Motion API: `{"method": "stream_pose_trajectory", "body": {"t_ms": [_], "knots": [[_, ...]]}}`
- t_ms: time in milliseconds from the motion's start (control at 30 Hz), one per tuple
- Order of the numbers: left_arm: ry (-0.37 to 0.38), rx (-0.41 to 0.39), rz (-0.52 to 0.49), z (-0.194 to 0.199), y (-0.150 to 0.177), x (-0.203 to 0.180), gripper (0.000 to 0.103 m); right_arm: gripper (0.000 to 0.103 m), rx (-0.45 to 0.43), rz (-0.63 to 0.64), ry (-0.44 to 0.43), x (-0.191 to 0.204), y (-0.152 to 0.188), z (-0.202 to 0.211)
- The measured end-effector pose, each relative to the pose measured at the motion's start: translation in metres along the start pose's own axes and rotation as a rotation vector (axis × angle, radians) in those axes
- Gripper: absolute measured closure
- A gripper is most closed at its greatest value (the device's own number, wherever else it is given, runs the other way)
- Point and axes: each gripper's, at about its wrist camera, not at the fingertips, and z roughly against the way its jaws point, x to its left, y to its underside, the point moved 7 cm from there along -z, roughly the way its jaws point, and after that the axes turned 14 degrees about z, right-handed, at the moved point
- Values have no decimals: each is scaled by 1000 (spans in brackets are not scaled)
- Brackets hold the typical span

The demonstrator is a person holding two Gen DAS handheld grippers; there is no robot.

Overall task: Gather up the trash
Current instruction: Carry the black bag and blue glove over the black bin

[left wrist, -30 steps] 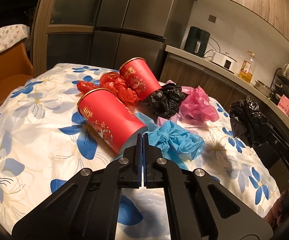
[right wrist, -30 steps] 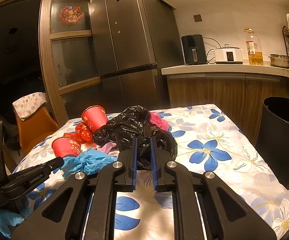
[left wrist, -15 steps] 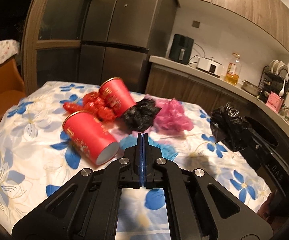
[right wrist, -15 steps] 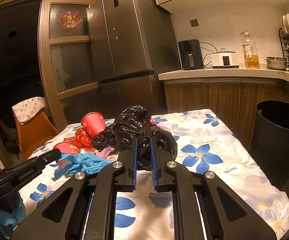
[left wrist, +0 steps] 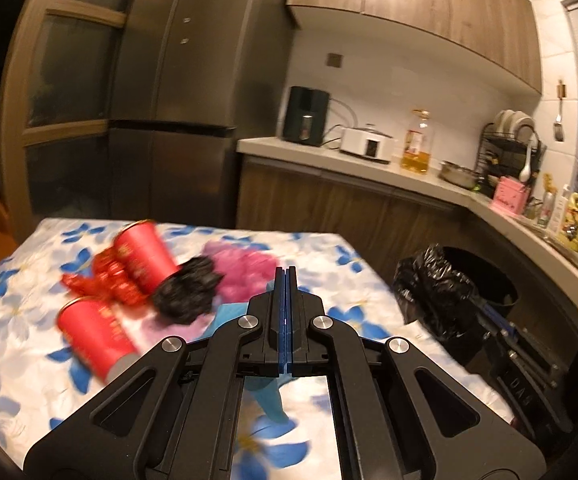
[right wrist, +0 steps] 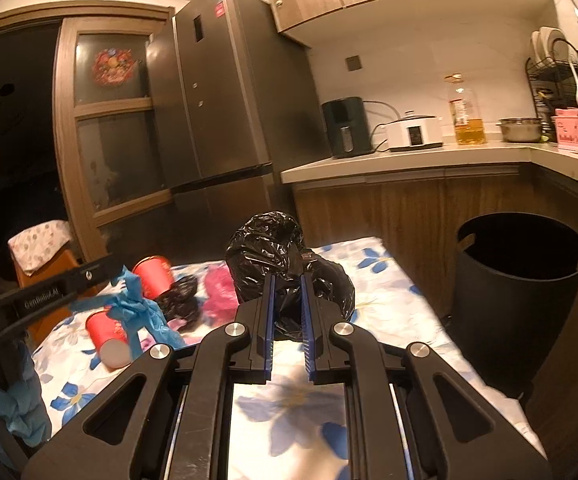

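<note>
Crumpled black plastic bag (right wrist: 285, 276) pinched in right gripper (right wrist: 287, 312), aloft above near table; left gripper (left wrist: 285, 316) clamps crinkled blue plastic (right wrist: 137, 308). Next, likely: carry right, release over black round bin (right wrist: 521, 280).

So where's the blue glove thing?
In the right wrist view, the blue glove dangles at left from the left tongs, above the red cups on the table.
</note>
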Motion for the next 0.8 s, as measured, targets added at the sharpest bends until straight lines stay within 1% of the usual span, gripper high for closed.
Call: {"method": "stream_pose_trajectory", "body": {"t_ms": [233, 433, 600, 800], "knots": [[89, -6, -43, -15, -11, -56, 103, 90, -18, -16, 67, -38, -5, 12], [163, 19, -87, -38, -6, -109, 103, 90, -25, -21, 136, -72, -10, 19], [226, 46, -128, -61, 0, -156, 103, 90, -33, -15, 221, -110, -18, 23], [291, 43, -172, -86, -1, -212, 103, 90, -39, -3, 327, -155, -27, 27]]}}
